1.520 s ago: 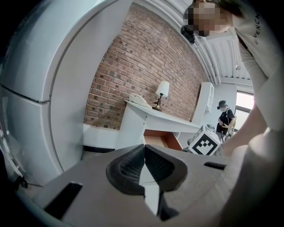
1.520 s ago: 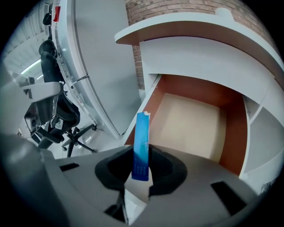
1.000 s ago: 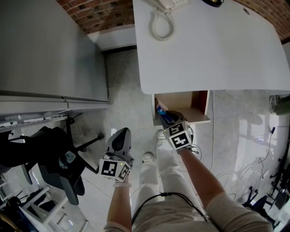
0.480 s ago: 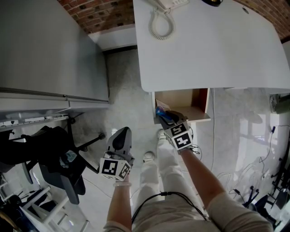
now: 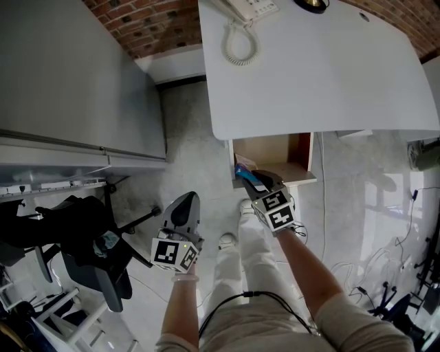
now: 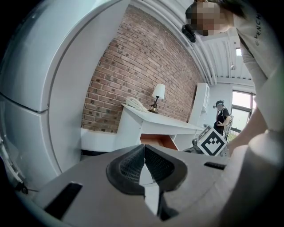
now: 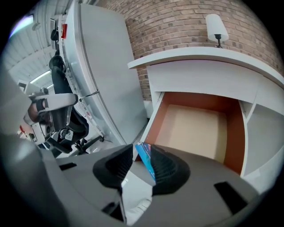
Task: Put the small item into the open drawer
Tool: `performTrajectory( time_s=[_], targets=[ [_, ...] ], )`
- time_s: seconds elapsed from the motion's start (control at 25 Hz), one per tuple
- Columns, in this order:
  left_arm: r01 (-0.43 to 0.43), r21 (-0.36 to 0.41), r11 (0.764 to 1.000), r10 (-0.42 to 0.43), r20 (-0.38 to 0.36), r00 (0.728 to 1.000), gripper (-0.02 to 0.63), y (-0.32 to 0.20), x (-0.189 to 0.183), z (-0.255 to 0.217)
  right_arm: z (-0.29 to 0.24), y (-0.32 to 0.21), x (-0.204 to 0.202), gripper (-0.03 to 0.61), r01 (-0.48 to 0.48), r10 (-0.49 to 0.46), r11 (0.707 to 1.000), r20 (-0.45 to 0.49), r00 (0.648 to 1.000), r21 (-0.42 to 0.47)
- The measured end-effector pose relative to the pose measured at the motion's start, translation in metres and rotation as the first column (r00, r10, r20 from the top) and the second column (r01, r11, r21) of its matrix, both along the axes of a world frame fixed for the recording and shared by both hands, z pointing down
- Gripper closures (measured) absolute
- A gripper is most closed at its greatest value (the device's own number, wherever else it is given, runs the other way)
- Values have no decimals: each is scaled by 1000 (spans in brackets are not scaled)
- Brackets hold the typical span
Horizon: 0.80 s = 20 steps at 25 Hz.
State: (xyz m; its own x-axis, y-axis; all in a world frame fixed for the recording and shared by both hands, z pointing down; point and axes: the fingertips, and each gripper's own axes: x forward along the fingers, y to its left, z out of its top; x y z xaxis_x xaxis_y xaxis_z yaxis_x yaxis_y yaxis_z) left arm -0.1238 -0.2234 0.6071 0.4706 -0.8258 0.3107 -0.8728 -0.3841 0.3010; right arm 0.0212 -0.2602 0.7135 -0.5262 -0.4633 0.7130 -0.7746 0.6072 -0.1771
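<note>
The small item is a thin blue packet [image 7: 145,162] standing slantwise between the pads of my right gripper [image 7: 141,153]. Its top is by the left pad and its lower part lies against the right pad. The jaws have just been closing on it. In the head view the right gripper [image 5: 246,175] holds the blue packet [image 5: 241,170] at the left front corner of the open wooden drawer [image 5: 289,180]. The drawer [image 7: 191,128] shows a bare pale floor. My left gripper [image 5: 184,206] hangs over the floor to the left, and its jaws [image 6: 144,153] are shut with nothing between them.
The drawer sticks out from under a white desk [image 5: 309,69] with a corded phone [image 5: 251,8] and a lamp [image 7: 216,24] on it. A grey cabinet [image 5: 69,75] stands at the left, a black office chair [image 5: 82,240] below it. The person's white-trousered legs [image 5: 240,254] stand before the drawer.
The right gripper has risen slightly with the blue packet still at its tip by the drawer's front corner. The left gripper has stayed where it was.
</note>
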Motion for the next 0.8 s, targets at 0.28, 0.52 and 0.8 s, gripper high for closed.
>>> performTrajectory(
  time_s=[0.28,0.52,0.8],
  targets=[
    [-19,30,999,19,6,1000,607,0,4,-15,-25,4,12,504,-41,40,998,24,999,48],
    [-30,56,998,30,7,1000,607,0,5,-29,-46,10,22,544,-62,59,994,37,998,92],
    [-46,79,996,45,10,999,607,1,10,-47,-72,14,33,572,-88,80,986,60,995,139]
  ],
)
